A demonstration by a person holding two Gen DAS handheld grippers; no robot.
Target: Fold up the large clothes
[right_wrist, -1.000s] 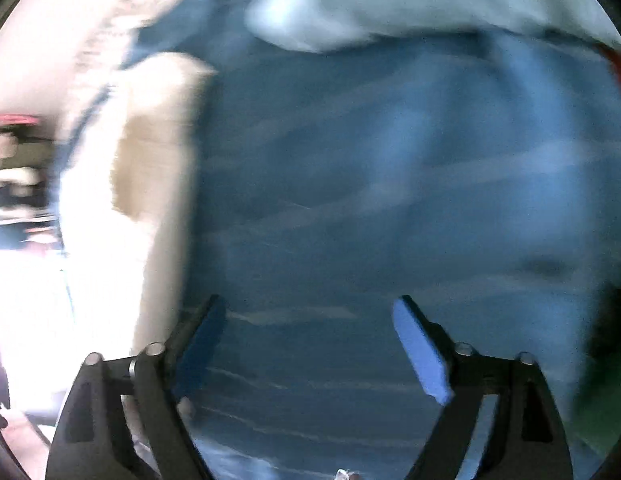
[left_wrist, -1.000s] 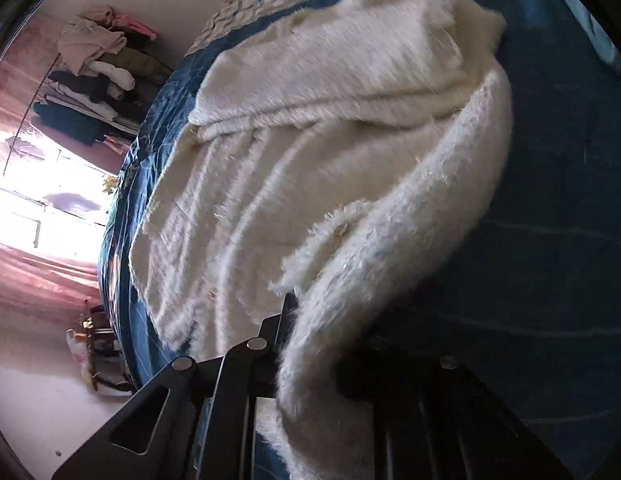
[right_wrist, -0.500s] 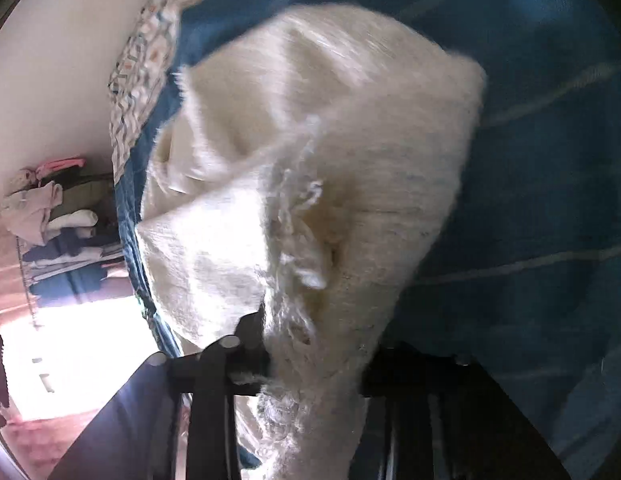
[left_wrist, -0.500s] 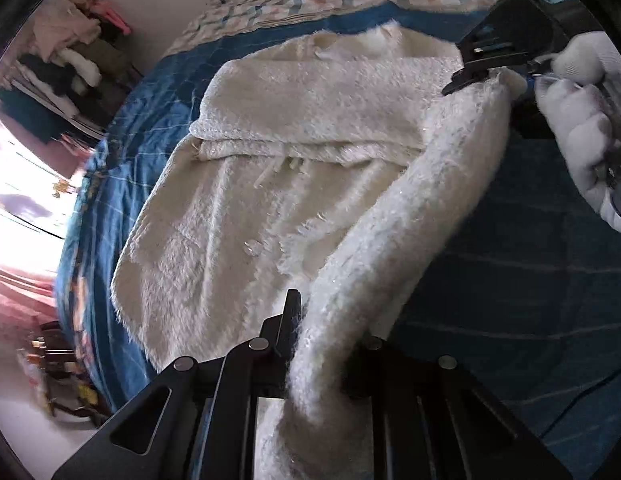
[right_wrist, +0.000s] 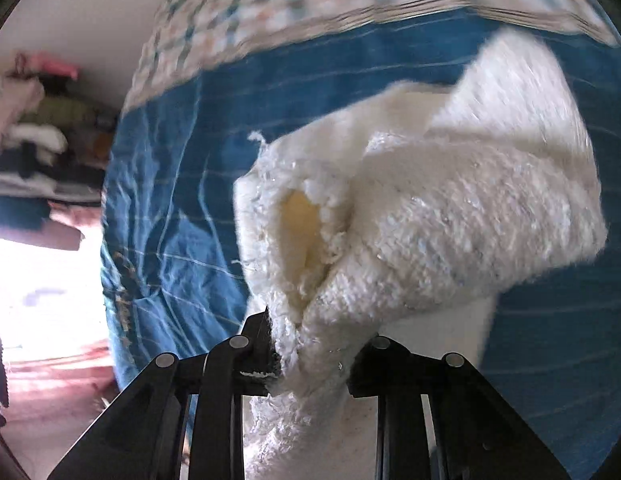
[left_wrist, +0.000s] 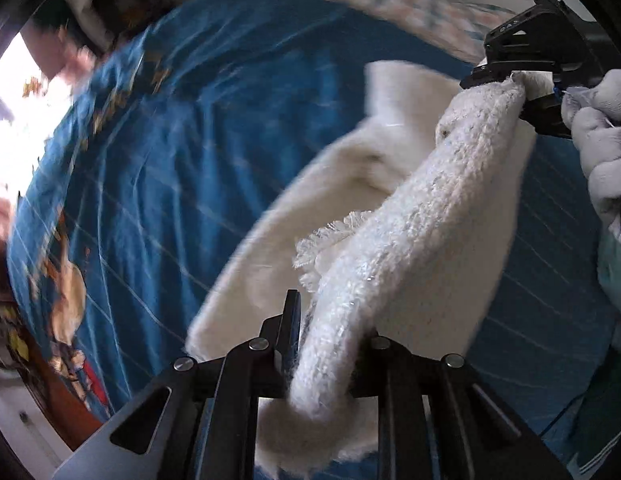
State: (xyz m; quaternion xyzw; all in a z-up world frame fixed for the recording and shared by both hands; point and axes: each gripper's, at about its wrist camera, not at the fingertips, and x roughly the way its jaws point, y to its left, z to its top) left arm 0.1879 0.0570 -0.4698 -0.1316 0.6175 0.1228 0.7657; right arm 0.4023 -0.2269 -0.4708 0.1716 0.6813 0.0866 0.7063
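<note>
Both tools gripping one fuzzy white garment over the bed. Left tool: jaws starting to open, thick edge still pinched between them. Right tool: clamped on a bunched corner of the same edge. Seen from the left tool, the held edge runs forward and rightward to the right tool, carried in a gloved hand; the body sags below toward the bed, so both ends should probably travel together
</note>
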